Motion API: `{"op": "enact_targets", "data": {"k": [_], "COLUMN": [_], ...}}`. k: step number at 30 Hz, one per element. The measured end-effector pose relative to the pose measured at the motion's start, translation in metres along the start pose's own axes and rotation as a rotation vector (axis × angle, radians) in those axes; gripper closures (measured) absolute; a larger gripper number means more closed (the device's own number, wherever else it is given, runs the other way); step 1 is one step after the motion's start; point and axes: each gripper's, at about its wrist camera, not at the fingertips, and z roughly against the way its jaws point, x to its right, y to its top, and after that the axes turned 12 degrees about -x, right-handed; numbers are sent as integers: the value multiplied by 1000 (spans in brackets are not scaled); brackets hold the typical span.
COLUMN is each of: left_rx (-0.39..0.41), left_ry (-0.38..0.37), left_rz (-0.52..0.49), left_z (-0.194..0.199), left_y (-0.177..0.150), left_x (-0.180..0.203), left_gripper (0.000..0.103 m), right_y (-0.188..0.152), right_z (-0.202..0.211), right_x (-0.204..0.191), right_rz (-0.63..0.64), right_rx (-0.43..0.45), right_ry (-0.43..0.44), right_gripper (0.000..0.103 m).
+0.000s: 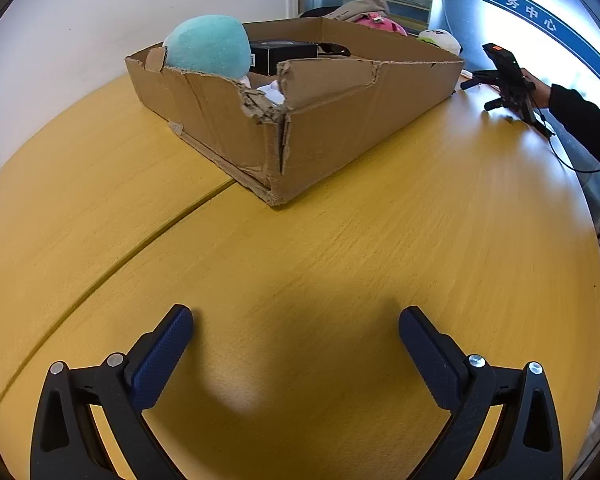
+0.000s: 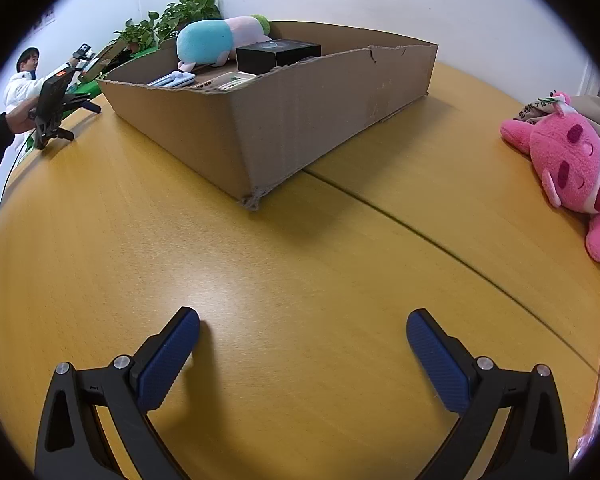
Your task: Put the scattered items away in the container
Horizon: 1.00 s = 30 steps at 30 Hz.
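Pink plush (image 2: 572, 168) — right of open right gripper (image 2: 302, 330), well apart.

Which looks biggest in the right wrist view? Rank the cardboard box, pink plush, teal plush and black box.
1. Cardboard box
2. Pink plush, though it lies nearer the camera
3. Teal plush
4. Black box
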Motion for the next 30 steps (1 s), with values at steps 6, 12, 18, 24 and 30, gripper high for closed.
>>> {"op": "enact_targets", "data": {"k": [6,12,18,24,30], "left_rx": [-3,-6,-7,-7,-7], "left_ry": [12,14,14,14,14], "left_rz": [4,3,4,5,6], "left_z": [1,0,1,1,1], "left_y": [-1,8,8,8,8], "left_x": [-6,2,1,1,2], "left_gripper": [0,0,0,0,0], "right_y": [0,0,0,0,0], "right_z": [-1,-1,-2,-2,-2], "right_x": [3,2,2,2,1], "right_rz": [3,2,2,2,2], "right_rx": [1,2,3,3,3], "right_ry": [1,-1,-1,-2,-2], "right_gripper": [0,0,0,0,0]}}
